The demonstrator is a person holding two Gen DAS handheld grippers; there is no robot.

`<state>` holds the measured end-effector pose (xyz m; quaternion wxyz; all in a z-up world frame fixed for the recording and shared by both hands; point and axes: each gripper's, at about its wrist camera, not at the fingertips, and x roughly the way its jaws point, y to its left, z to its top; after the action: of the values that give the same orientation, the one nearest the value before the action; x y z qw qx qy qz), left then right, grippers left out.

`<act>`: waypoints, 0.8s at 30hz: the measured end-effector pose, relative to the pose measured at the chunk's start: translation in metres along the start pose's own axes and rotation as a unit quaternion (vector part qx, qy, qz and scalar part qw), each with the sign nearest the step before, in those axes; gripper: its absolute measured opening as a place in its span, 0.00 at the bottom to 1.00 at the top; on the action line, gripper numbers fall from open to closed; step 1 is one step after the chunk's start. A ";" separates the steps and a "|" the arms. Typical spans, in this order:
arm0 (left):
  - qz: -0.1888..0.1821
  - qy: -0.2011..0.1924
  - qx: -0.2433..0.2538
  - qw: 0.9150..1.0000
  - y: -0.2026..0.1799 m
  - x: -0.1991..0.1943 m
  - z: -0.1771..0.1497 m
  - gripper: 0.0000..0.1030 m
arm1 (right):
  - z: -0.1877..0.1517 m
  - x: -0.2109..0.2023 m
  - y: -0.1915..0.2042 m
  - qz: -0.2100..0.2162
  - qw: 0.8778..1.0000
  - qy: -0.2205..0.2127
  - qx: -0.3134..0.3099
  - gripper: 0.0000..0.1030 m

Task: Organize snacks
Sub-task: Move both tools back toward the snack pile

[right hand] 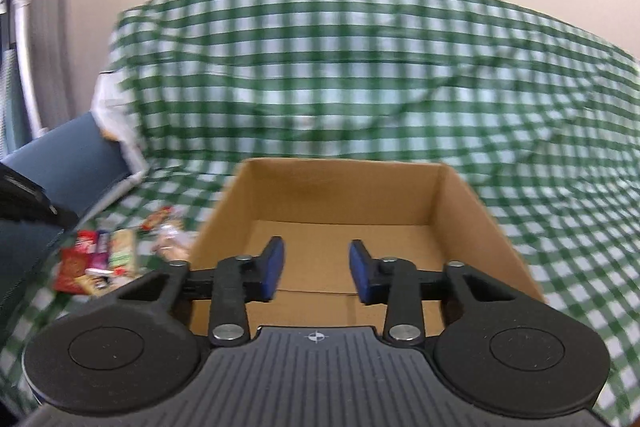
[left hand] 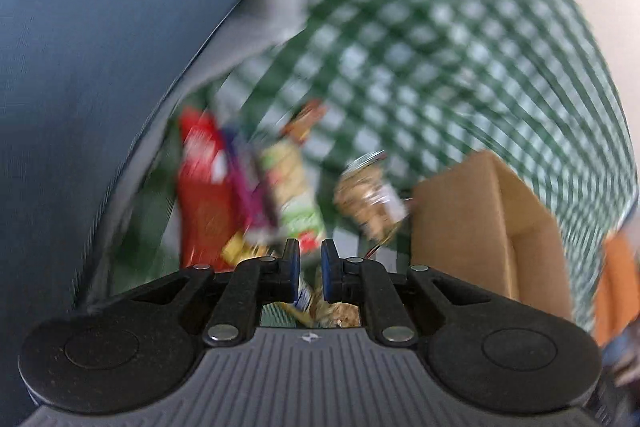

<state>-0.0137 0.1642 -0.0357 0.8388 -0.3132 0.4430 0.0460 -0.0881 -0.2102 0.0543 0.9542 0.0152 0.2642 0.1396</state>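
The left gripper (left hand: 310, 257) has its blue pads nearly together with nothing visibly pinched, above a blurred cluster of snack packets (left hand: 248, 195) lying on the green-checked cloth (left hand: 440, 27) just left of the cardboard box (left hand: 472, 219); a jar-like snack (left hand: 368, 191) lies between the packets and the box. The right gripper (right hand: 316, 267) has its pads spread apart and empty, hovering over the box's open, bare interior (right hand: 340, 239), while the snack packets (right hand: 100, 259) lie on the cloth left of the box.
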 end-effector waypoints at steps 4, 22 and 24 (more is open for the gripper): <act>0.012 0.052 -0.077 0.996 0.023 0.020 -0.002 0.11 | 0.000 0.001 0.032 0.054 0.998 -0.007 -0.018 0.33; 0.092 0.083 -0.068 0.990 0.006 0.069 -0.005 0.37 | -0.027 0.042 0.149 0.137 0.984 0.025 -0.114 0.42; 0.093 0.085 -0.055 0.991 0.005 0.070 -0.005 0.26 | -0.032 0.054 0.156 0.127 0.984 0.036 -0.119 0.46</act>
<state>0.0233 0.1514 -0.0936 0.7720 -0.3192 0.5362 0.1212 -0.1009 -0.0470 0.0158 0.9137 -0.0699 0.2754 0.2906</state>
